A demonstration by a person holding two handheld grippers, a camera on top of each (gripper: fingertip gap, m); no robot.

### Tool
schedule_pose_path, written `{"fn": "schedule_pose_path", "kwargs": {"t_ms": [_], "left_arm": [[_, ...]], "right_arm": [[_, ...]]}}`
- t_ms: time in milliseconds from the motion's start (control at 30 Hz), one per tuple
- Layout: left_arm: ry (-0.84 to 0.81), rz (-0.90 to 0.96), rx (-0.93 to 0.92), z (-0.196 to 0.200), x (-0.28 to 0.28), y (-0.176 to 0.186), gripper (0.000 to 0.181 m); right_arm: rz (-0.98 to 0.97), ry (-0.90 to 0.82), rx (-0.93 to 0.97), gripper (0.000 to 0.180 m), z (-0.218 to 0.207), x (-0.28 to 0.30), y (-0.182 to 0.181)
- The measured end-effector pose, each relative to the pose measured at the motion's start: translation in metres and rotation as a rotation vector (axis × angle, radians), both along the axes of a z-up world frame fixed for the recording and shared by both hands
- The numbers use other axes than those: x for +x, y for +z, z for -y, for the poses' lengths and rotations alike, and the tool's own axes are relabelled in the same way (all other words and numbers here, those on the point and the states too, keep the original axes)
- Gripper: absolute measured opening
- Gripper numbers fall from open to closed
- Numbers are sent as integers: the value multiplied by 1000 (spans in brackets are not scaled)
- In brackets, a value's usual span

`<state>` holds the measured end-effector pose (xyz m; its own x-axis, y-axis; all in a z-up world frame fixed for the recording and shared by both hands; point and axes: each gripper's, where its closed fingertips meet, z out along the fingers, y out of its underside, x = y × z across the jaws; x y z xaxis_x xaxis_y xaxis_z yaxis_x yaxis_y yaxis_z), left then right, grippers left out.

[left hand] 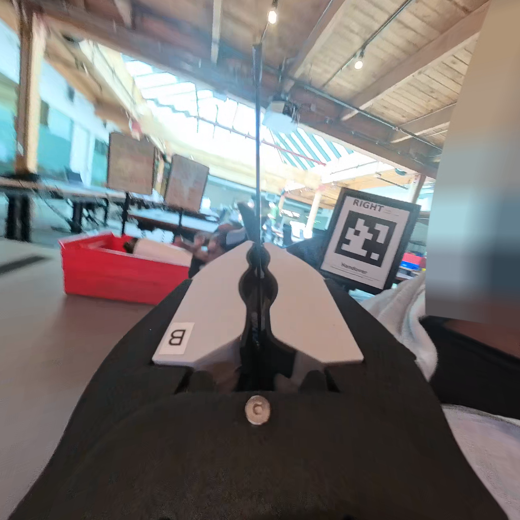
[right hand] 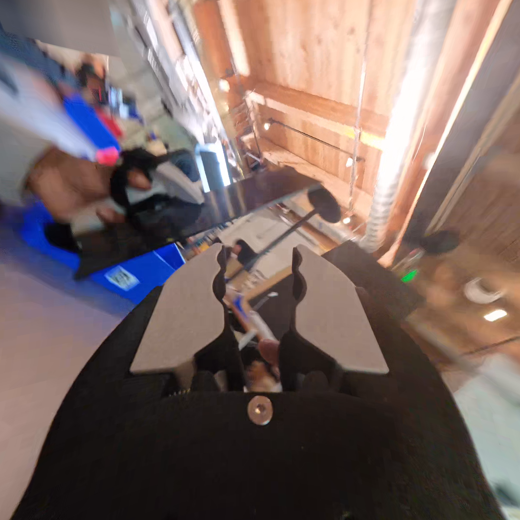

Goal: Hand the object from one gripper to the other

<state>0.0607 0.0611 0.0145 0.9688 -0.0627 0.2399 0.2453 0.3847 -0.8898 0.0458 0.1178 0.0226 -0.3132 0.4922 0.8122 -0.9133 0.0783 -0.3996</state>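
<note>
My left gripper (left hand: 257, 246) is shut on a thin, flat dark sheet (left hand: 257, 140). In the left wrist view I see the sheet edge-on, as a narrow black line rising straight up from between the white fingers. In the right wrist view the sheet (right hand: 267, 191) shows as a glossy dark panel. It sticks out to the right from the left gripper (right hand: 174, 180), which a hand (right hand: 70, 185) holds at the left. My right gripper (right hand: 259, 250) is open and empty, below the sheet and apart from it. That view is motion-blurred.
A red bin (left hand: 123, 270) holding a white item stands on the grey table (left hand: 42, 351) at the left. A black-framed marker card (left hand: 365, 239) stands at the right. A blue bin (right hand: 140, 275) lies below the left gripper. A black knob on a rod (right hand: 323, 205) is behind the sheet.
</note>
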Motion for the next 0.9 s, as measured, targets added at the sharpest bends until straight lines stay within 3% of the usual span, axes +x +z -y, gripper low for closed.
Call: {"fn": "schedule_pose_path", "kwargs": {"t_ms": [100,200,267,333,433,633,700,900], "left_arm": [[95,-70,41,9,-6,6,1],[115,-89,11,9,-9,2,1],[90,-88,-18,4,-6,-2,1],[55,-103,-61,-5,-1,-8,1],[59,-141,-135,-16,2,-19,1],[57,-132,-167,-21,1,-26,1],[50,-129,-166,-20,1,-26,2],[230,-96,-71,-1,-20,-7,53]], "right_arm": [[466,309,-142,50,-7,-11,9],[918,702,-111,58,1,-2,1],[1134,833,-84,65,7,-1,-5],[1213,855,-70,65,14,0,-11],[1166,805,-36,55,20,3,-16],[931,636,84,5,26,11,-29],[883,601,104,5,28,13,-30],[621,499,109,2,22,19,-23]]}}
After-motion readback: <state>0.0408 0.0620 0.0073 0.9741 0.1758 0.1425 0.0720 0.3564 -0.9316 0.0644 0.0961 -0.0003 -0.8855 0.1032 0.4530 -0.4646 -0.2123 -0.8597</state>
